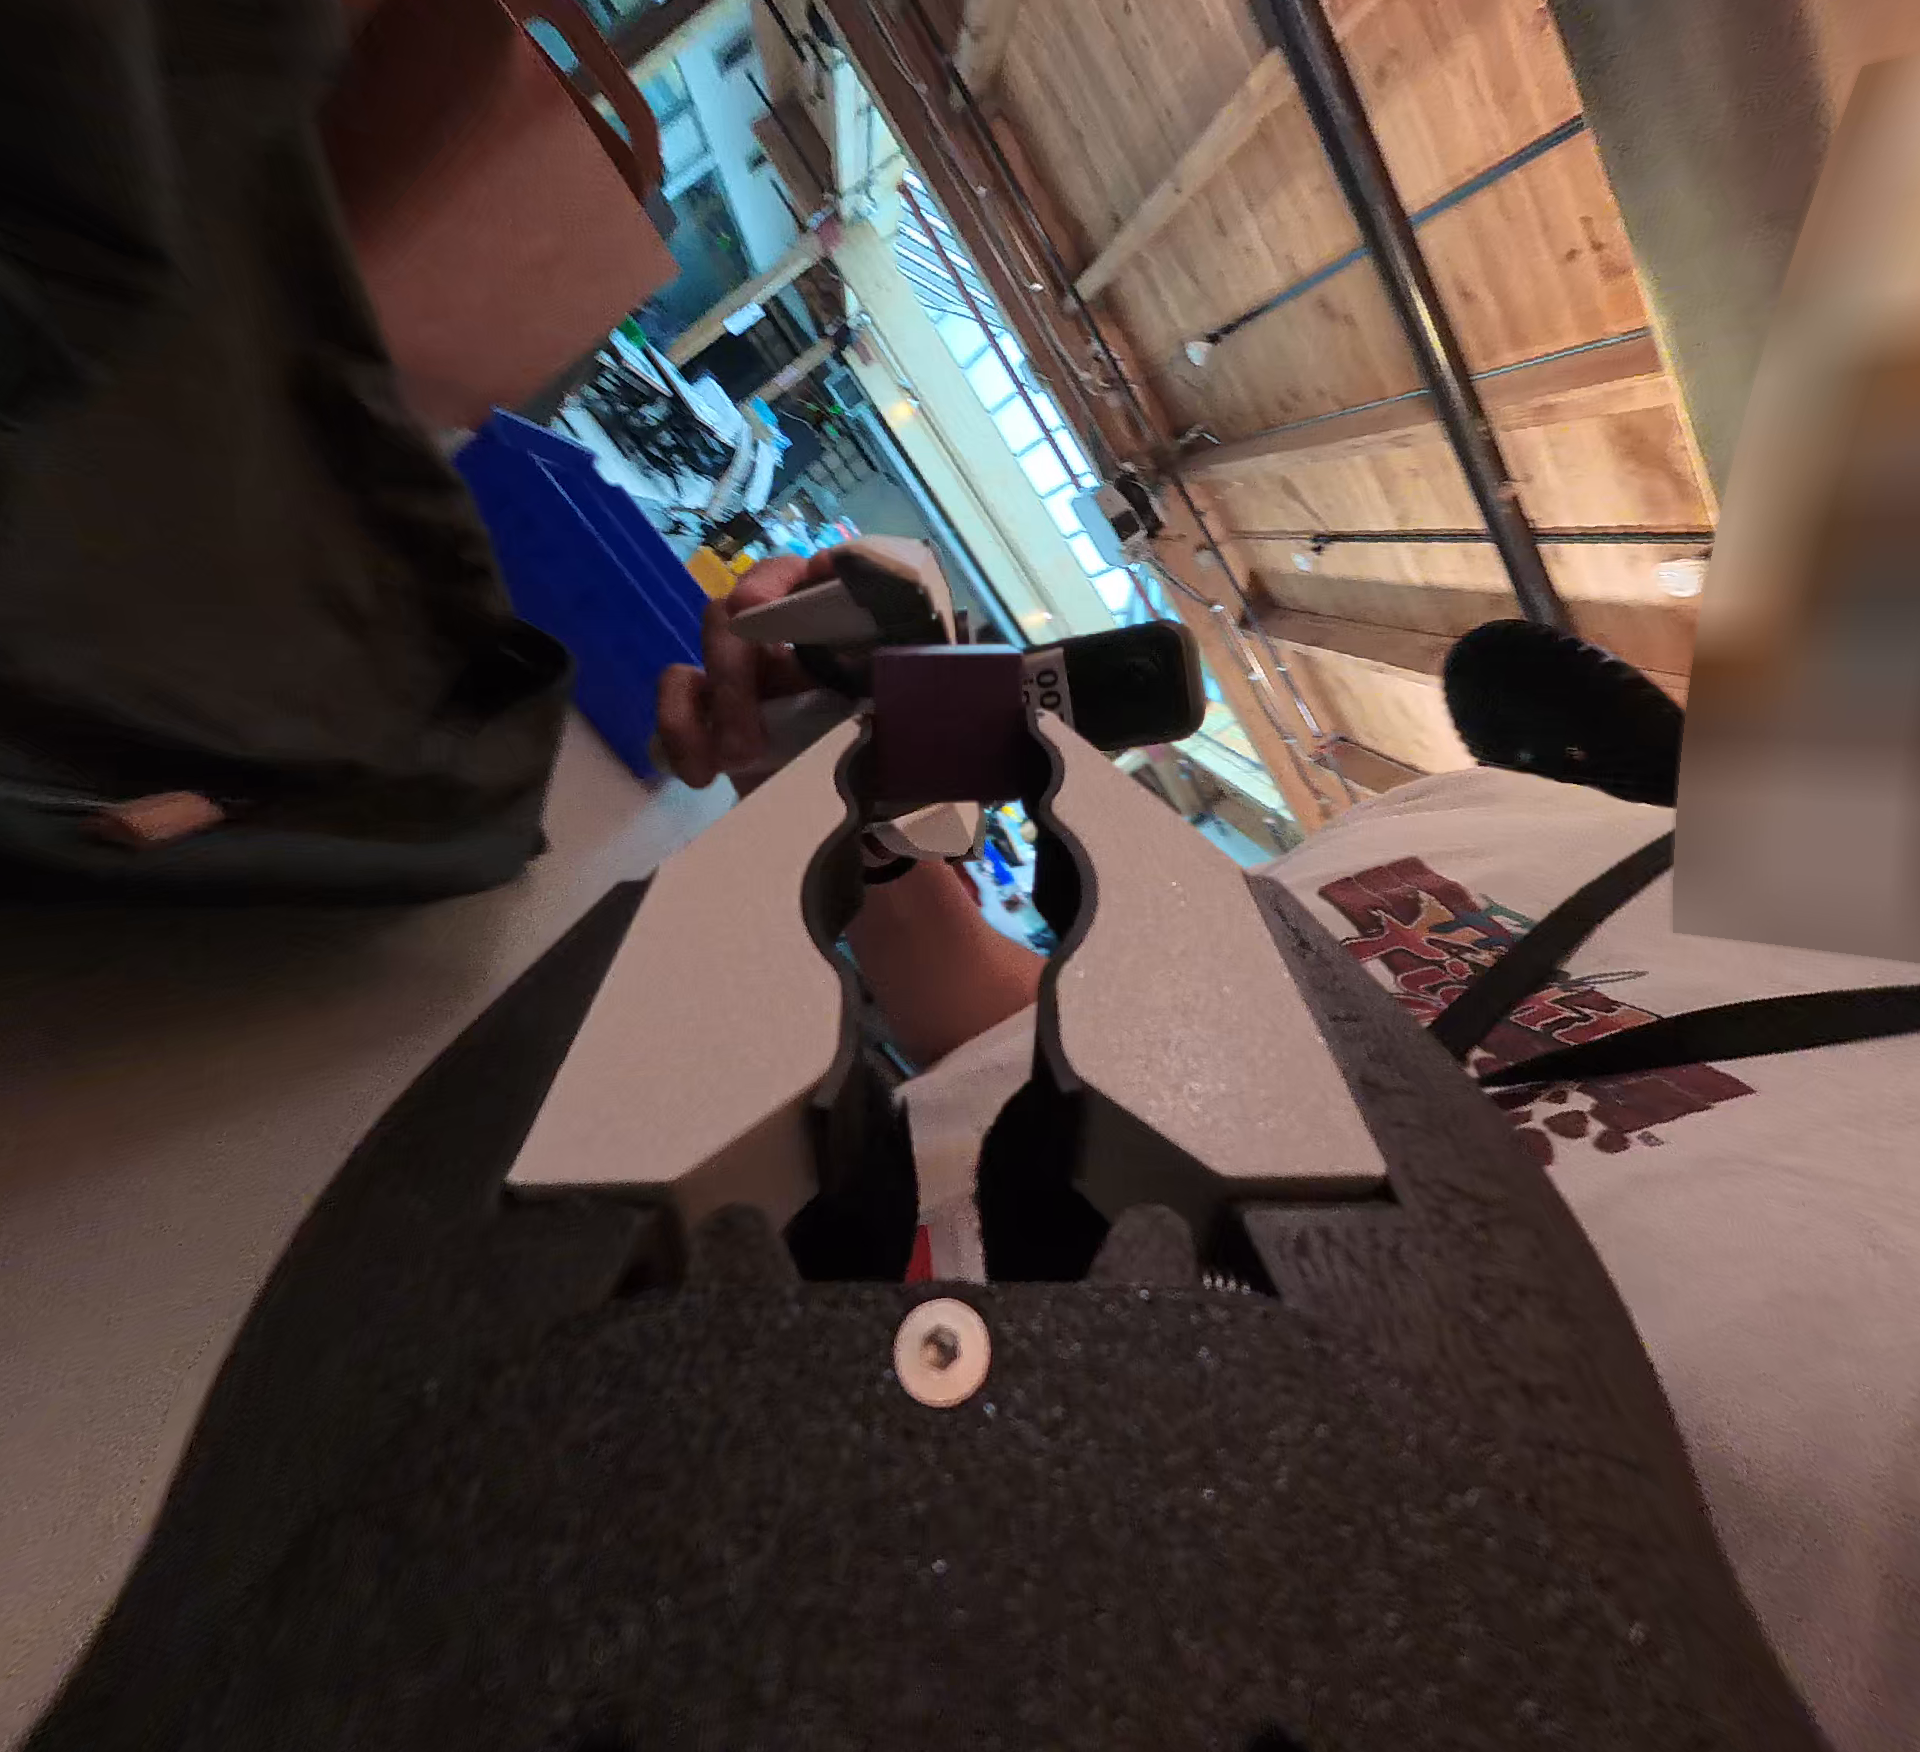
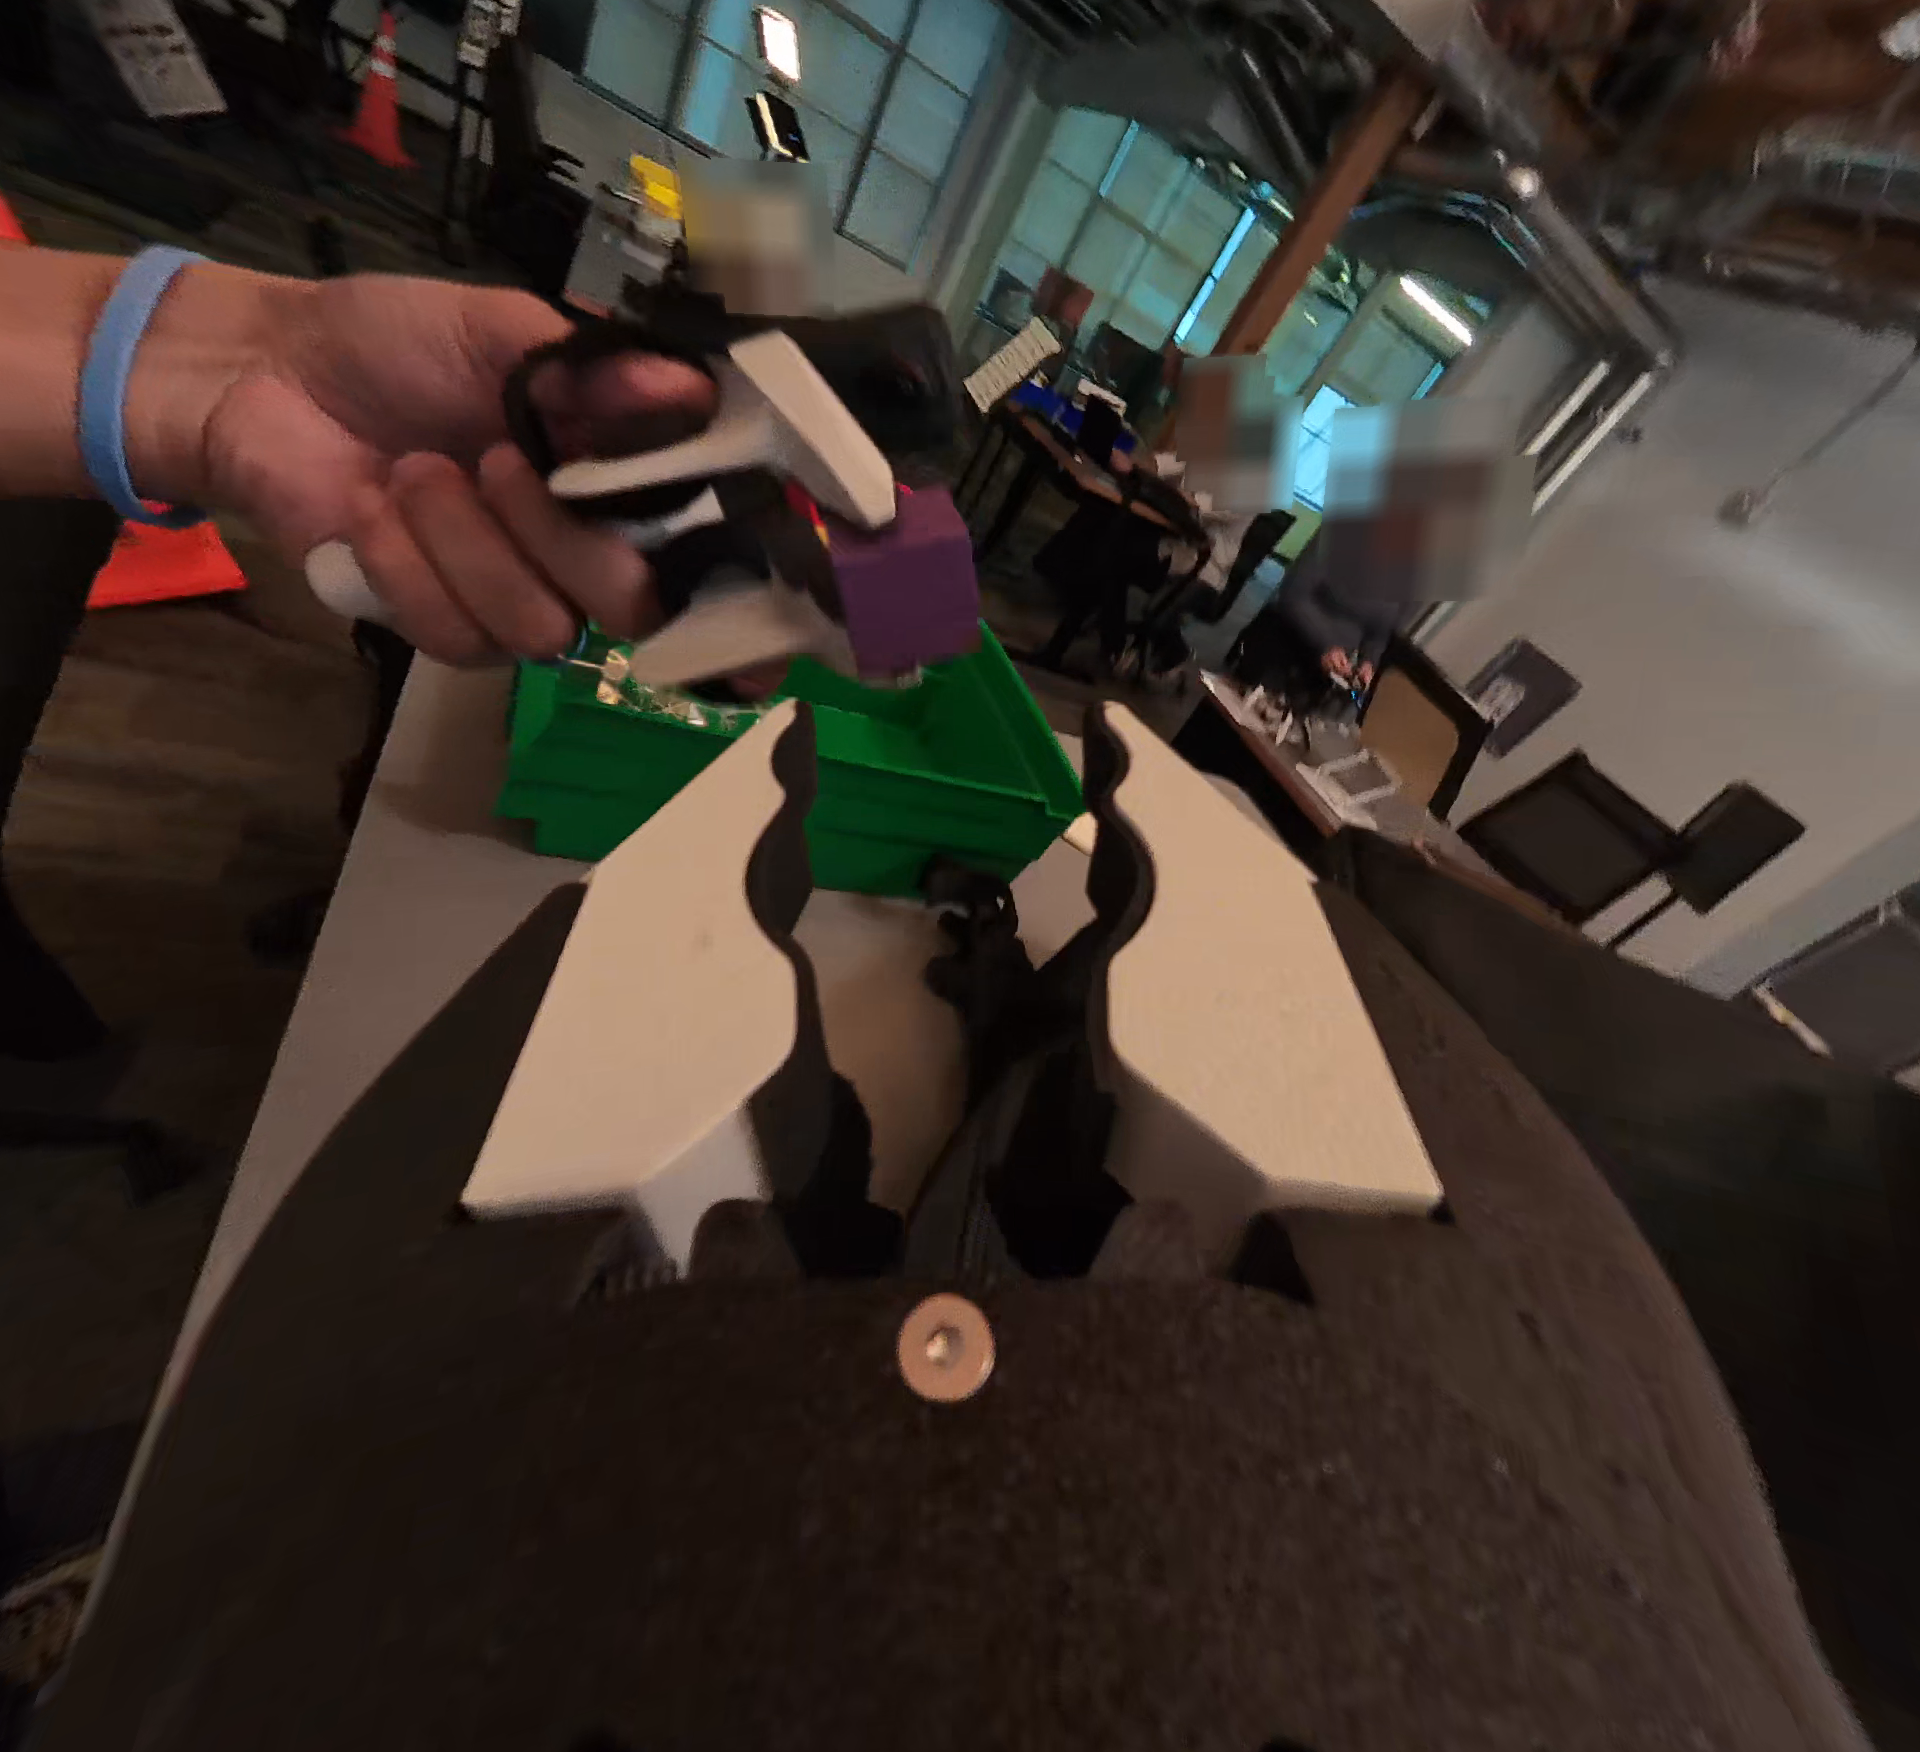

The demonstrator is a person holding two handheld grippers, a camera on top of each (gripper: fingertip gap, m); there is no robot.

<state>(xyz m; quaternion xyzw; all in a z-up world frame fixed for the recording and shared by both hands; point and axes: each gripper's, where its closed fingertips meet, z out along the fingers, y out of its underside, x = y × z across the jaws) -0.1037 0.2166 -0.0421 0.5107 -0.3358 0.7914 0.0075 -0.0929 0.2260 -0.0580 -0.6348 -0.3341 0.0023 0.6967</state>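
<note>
The left gripper point(image 1: 948, 746) has a purple cube point(image 1: 943, 723) pinched between its two white fingertips, the jaws closed in tight on the block's sides. It is held up in the air, tilted so that wooden ceiling boards point(image 1: 1351, 268) fill the background of the left wrist view. Just behind the cube, a hand point(image 1: 717, 694) grips the handle of the other tool, its camera point(image 1: 1127, 684) pointing back this way. A blue bin point(image 1: 592, 559) sits on the pale table point(image 1: 623, 809) beyond it, and a person in a white printed shirt point(image 1: 1558, 1027) is on the right.

Over to the right wrist view: the right gripper point(image 2: 945, 746) stands open, a clear gap between its white fingers point(image 2: 686, 954), nothing held. Ahead of it and slightly above, the hand with a blue wristband point(image 2: 120, 383) carries the left gripper point(image 2: 883, 590), and there is the purple cube point(image 2: 906, 585) clamped at its tip, apart from the right fingertips. Below the cube sits a green bin point(image 2: 914, 788) on the table point(image 2: 395, 871), with something shiny crumpled inside. An orange cone point(image 2: 379, 97) stands far back on the floor.
</note>
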